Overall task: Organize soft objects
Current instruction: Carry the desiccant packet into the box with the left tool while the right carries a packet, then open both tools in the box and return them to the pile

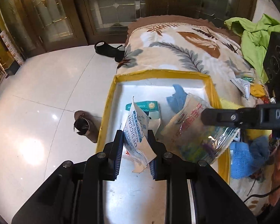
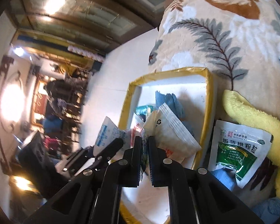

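the left claw (image 1: 135,141) gripped a white desiccant packet (image 1: 138,136) above the yellow-rimmed tray (image 1: 108,112). the right claw (image 2: 144,156) pinched the edge of a clear snack bag (image 1: 194,130) over the same tray, which held a blue cloth (image 1: 177,99) and rested on a leaf-patterned blanket (image 1: 177,46).

One yellow-rimmed white box (image 1: 110,100) sits on one leaf-print blanket (image 1: 177,43). Two blue cloths show: one in the box (image 1: 177,100), one outside (image 1: 246,156). One yellow cloth (image 2: 251,112), one green garment (image 1: 255,41), one desiccant packet (image 1: 136,136), one clear snack bag (image 1: 192,130), one green-printed sachet (image 2: 237,149), one tissue pack (image 1: 149,108). Two shoes (image 1: 86,127) on the floor.
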Action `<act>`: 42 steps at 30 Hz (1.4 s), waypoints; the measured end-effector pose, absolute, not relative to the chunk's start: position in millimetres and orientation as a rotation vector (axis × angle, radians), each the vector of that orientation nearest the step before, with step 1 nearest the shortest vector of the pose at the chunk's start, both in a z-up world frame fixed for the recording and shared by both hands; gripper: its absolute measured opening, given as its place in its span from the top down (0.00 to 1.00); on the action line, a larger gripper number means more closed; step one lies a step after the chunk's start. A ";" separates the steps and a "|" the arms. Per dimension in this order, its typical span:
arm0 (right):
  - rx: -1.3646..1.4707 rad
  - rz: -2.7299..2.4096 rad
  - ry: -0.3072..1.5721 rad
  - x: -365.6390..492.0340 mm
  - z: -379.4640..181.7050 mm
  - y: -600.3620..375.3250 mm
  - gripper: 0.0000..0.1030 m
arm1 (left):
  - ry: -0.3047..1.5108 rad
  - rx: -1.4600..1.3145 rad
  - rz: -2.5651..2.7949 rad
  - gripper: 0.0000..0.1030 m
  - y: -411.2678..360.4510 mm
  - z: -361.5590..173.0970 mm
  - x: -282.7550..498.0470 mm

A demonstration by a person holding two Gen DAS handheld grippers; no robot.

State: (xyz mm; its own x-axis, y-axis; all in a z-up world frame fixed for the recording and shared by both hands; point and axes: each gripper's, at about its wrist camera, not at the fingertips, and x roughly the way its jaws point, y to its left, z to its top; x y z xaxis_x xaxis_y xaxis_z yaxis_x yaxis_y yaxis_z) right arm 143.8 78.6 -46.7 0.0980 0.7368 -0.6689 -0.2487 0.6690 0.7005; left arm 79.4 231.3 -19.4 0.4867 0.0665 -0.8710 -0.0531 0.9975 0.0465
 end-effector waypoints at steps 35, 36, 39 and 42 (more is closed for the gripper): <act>0.507 0.536 1.033 43.0 5.7 -162.7 0.47 | 1.069 -0.012 -0.218 0.28 90.1 -2.4 34.4; 0.501 0.528 1.038 43.9 5.4 -163.2 0.47 | 1.071 0.004 -0.237 0.28 81.2 -5.3 33.3; 0.470 0.524 1.034 49.2 6.9 -160.9 0.46 | 1.077 0.058 -0.278 0.28 60.8 -13.9 30.8; 0.437 0.534 1.041 58.6 5.0 -151.6 0.43 | 1.099 0.089 -0.320 0.28 46.6 -23.0 27.7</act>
State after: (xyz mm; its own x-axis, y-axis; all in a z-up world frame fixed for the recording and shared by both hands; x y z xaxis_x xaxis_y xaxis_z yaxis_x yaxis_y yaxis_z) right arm 58.6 -151.6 5.0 0.4002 0.6051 -0.6883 -0.2066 0.7913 0.5755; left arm 27.7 46.6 -23.0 0.4140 -0.2106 -0.8856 0.2984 0.9505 -0.0865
